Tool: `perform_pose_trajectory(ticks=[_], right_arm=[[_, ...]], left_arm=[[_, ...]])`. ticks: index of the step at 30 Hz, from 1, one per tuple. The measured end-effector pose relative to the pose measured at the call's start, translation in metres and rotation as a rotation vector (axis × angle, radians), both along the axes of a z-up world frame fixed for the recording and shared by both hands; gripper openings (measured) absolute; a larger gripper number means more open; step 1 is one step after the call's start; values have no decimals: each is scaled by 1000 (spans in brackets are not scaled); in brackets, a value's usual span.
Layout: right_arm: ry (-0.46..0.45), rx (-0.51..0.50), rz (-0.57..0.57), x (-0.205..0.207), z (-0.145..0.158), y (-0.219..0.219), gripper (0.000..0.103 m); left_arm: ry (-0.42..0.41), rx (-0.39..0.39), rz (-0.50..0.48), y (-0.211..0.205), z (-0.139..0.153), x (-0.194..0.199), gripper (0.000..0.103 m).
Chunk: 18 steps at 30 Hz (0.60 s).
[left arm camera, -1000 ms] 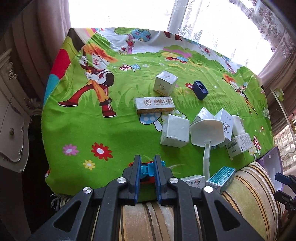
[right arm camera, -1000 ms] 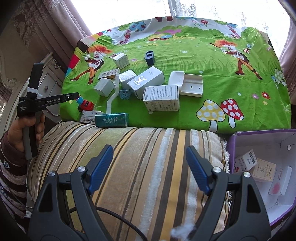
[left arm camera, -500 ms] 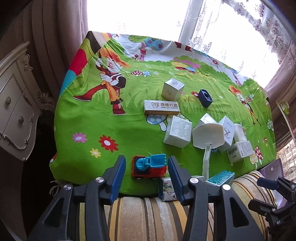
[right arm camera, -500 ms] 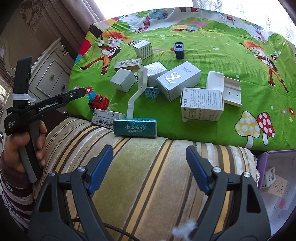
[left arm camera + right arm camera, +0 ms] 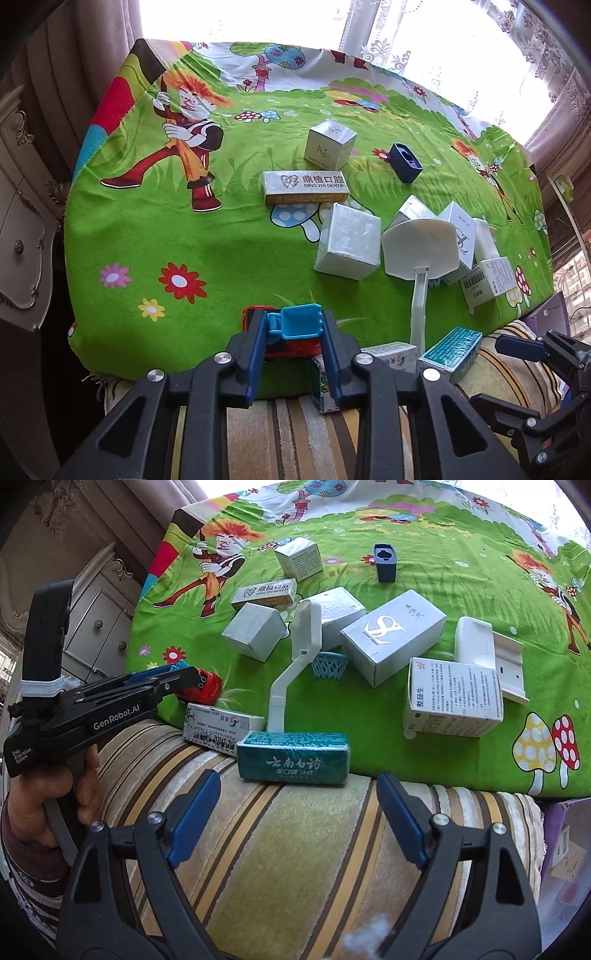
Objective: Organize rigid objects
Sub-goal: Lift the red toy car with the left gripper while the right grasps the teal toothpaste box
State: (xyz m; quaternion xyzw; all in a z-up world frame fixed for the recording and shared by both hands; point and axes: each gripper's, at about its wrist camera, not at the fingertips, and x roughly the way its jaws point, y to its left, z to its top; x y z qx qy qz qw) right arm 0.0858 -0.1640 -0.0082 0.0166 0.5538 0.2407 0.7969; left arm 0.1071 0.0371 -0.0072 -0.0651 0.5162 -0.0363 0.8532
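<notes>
The toy truck, loose between my left gripper's jaws a moment ago, is getting clamped as they're closing, while my right gripper is opening wide, empty.

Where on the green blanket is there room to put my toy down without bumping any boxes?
The widest bare patch is the near-left blanket, between the printed flowers, the cartoon boy and the dental box. The far strip by the window is free too. It is crowded on the right, around the white boxes, the paddle and the teal box.
</notes>
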Motion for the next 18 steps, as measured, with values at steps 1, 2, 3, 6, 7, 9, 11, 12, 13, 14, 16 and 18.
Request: perform_pose_trajectory(ticks=[1, 2, 3, 6, 7, 9, 11, 12, 13, 14, 16, 18], right_arm=[[5, -3, 3, 2, -2, 2, 88], [10, -5, 7, 3, -3, 4, 88], [12, -7, 11, 4, -4, 6, 88], [14, -8, 20, 6, -7, 9, 88], [16, -9, 18, 8, -8, 9, 88], [25, -10, 12, 10, -10, 10, 88], [35, -14, 9, 14, -13, 11, 88], [37, -15, 7, 16, -14, 12, 88], [38, -14, 9, 17, -14, 13, 88], [40, -15, 13, 18, -15, 14, 88], [47, -31, 23, 20, -18, 18, 88], [56, -44, 34, 21, -21, 20, 85]], left_arm=[[-4, -9, 1, 1, 1, -1, 28], [-8, -18, 2, 2, 1, -2, 28], [-12, -25, 5, 3, 1, -3, 28], [-29, -47, 22, 7, 3, -6, 28], [-36, -52, 28, 8, 4, -7, 28], [-49, -53, 37, 9, 7, -10, 28], [-64, -48, 35, 8, 10, -12, 28], [-71, -43, 34, 7, 11, -13, 28], [-79, -39, 32, 6, 13, -15, 28], [-85, -37, 31, 6, 14, -16, 28], [-94, -37, 34, 6, 16, -17, 28], [-104, -41, 38, 6, 19, -19, 28]])
